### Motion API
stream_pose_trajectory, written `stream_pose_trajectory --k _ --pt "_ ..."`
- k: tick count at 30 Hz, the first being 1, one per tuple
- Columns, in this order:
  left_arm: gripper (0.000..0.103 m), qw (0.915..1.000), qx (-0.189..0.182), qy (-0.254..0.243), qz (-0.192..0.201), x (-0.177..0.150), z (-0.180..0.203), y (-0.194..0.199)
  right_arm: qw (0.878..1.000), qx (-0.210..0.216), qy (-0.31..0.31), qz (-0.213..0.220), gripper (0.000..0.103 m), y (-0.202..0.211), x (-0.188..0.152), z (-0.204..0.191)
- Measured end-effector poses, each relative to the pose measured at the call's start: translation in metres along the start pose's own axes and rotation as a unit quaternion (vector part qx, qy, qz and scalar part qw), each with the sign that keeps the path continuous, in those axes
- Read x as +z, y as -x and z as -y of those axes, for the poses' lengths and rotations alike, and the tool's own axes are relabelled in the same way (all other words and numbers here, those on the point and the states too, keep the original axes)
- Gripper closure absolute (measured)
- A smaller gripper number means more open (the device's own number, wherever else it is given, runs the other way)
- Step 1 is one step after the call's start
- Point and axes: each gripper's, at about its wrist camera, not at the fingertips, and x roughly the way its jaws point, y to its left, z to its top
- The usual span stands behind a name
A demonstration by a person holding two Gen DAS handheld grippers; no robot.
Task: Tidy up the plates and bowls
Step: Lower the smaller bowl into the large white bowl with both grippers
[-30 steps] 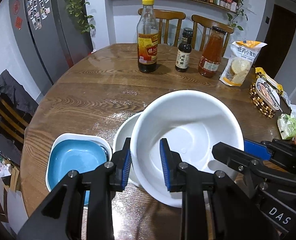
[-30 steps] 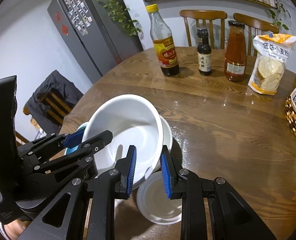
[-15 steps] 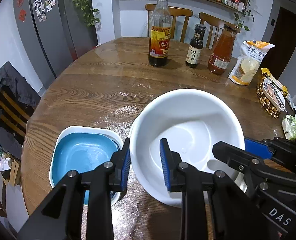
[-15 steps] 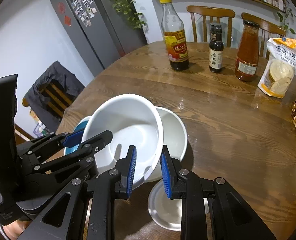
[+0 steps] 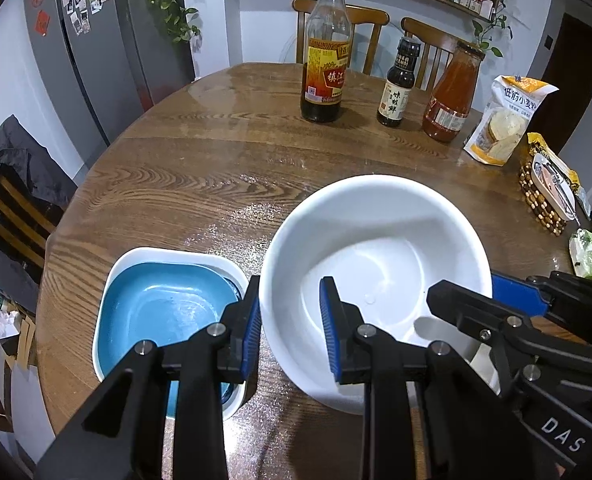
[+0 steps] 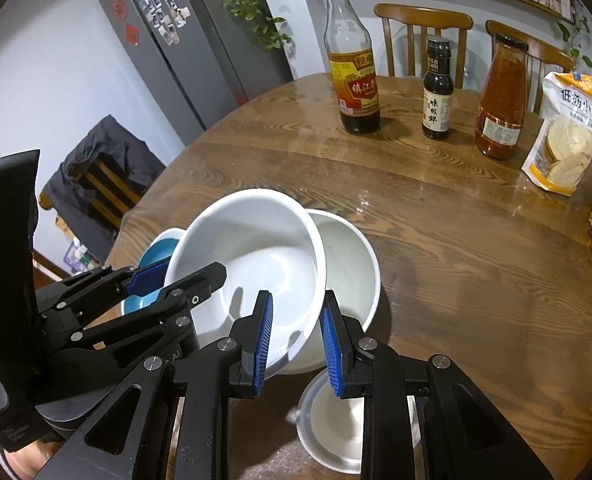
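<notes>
Both grippers hold one large white bowl above the wooden table. My left gripper is shut on its near-left rim. My right gripper is shut on its right rim, and it also shows in the left wrist view. In the right wrist view the held bowl tilts over a second white bowl that rests on the table. A small white dish lies under my right gripper. A blue square dish inside a white square dish sits to the left.
A vinegar bottle, a soy sauce bottle and a red sauce jar stand at the table's far side. A flour bag and a beaded basket are at the right. Chairs stand behind.
The held white bowl has moved back toward me and slightly up. The second white bowl under it is uncovered in the right wrist view. Both grips are unchanged.
</notes>
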Motion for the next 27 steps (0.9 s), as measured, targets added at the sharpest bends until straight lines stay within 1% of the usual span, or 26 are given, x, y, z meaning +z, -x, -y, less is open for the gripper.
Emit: stream_pose_trajectory --k 18,27 --pt "0.077 0.9990 0.005 -0.014 -0.042 -0.001 0.006 -0.039 0.999 -0.011 -0.017 -0.029 0.076 -0.024 0.001 0.013" --pt "0.077 0.9985 0.010 -0.026 -0.047 0.000 0.011 -0.047 0.999 -0.018 -0.017 -0.042 0.076 -0.035 0.003 0.019"
